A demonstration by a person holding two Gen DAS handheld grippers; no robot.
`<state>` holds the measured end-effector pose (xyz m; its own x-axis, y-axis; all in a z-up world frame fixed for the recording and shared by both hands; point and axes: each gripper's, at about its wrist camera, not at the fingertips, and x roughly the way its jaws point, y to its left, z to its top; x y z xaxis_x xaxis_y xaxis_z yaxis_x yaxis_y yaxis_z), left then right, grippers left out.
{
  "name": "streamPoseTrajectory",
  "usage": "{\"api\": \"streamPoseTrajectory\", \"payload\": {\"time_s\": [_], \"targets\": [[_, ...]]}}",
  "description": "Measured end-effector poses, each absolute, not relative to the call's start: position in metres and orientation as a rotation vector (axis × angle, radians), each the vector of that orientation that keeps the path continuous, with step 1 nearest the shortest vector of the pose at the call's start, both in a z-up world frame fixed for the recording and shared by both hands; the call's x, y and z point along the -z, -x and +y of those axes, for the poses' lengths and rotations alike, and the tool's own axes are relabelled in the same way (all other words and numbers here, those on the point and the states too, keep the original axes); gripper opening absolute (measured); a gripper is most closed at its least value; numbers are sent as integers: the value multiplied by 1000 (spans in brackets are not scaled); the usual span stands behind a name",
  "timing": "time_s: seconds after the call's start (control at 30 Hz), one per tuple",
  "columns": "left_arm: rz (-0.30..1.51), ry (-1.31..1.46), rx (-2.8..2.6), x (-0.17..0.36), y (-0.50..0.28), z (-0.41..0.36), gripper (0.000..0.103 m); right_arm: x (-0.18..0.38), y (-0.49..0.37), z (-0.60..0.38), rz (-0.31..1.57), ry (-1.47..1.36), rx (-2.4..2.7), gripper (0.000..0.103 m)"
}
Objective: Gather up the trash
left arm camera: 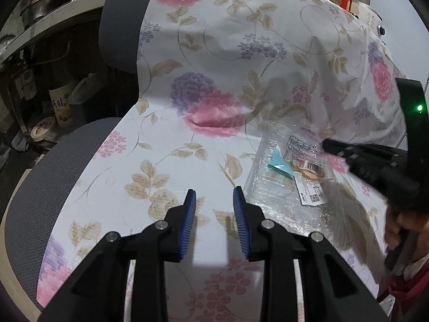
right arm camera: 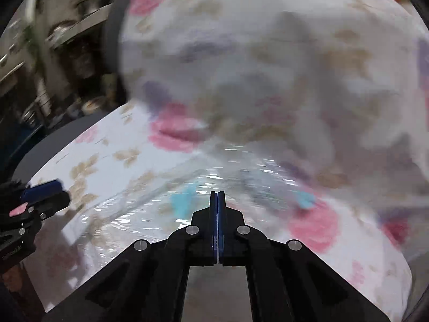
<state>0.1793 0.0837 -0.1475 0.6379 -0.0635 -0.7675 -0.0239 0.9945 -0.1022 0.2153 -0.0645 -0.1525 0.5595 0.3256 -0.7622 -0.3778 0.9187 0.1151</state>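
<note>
Right gripper [right arm camera: 217, 193]: blue pads pressed together, tip over the clear plastic wrapper [left arm camera: 284, 185]; view blurred, so whether film is pinched between them cannot be told. Left gripper [left arm camera: 214, 196]: jaws apart, nothing between, hanging above the floral cloth [left arm camera: 209, 61] just beside the wrapper's near edge. Wrapper lies flat on the cloth-covered seat, holding a printed label card [left arm camera: 305, 161] and a teal scrap [left arm camera: 278, 163]; judged very light, limp, slippery and crinkly, so best pinched at a raised edge or corner.
</note>
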Motion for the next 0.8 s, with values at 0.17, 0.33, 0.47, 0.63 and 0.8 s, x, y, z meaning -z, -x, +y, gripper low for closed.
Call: {"api": "streamPoseTrajectory", "payload": {"time_s": [0.17,0.33,0.47,0.63,0.8], "targets": [[879,101,33,149,-182,77,27,161,-217,-112,899,-93,-356,65],[889,86,40,153,-186,68,27,185,-224,-125,960,-203,-362,66],[900,74,40,157,-189,65,27,197,-243,-128,974,-310,-365,66],[912,63,38,164,-194,64,27,218,-270,-128,1015,-411,-338,57],[924,60,37,169,-200,65,27,219,-276,-131,993,-449,-339,29]]}}
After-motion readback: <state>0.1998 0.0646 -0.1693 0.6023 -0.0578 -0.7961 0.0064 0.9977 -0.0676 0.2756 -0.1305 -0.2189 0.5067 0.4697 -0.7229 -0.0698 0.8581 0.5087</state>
